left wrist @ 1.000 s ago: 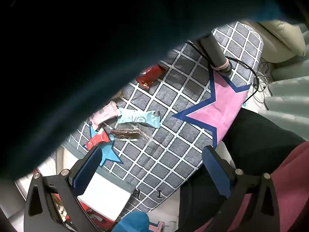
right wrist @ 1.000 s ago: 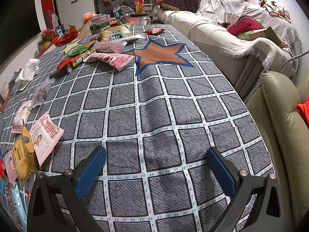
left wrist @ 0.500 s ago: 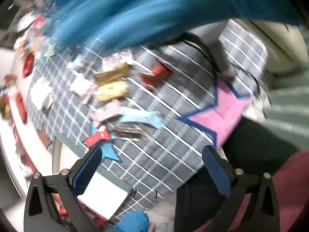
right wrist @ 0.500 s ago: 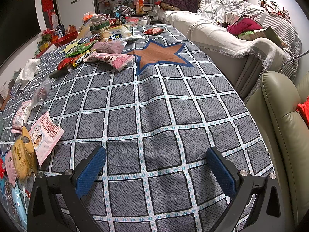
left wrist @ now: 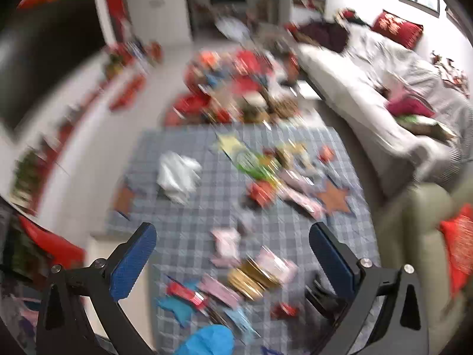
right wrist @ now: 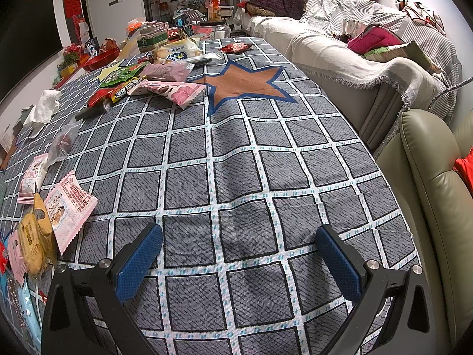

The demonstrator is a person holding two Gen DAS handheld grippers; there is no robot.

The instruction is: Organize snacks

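While our left wrist view is smeared with motion blur, we can still make out the left gripper [left wrist: 232, 247] held high above the table [left wrist: 189, 222], its blue-padded fingers [left wrist: 133, 261] spread wide with nothing between them. Below it lies a loose cluster of snacks — a pink packet [left wrist: 226, 244], a yellow packet [left wrist: 251, 275] touching another pink one, a red bar [left wrist: 186, 292] nearer the table's near edge. A white crumpled tissue [left wrist: 177, 176] sits farther off. Which packet lines up with the fingers we cannot tell through the blur.

From the right wrist view, sharp and low, our right gripper [right wrist: 239, 259] hovers just over bare checked tablecloth [right wrist: 236, 148], jaws spread apart and empty. The near snacks lie off to its left at the cloth's edge: a pink-and-white packet [right wrist: 71, 207] against a yellow packet [right wrist: 34, 239]. A second group, including a pink wrapper [right wrist: 171, 90], sits far up the table beside the brown star [right wrist: 245, 84].

We judge this to be the approach step — nothing picked, sorting not yet begun. The next move calls for settling the left gripper, choosing one packet from the near cluster, and descending with the fingers straddling it before closing; flat wrappers will need a low, edge-on pinch.
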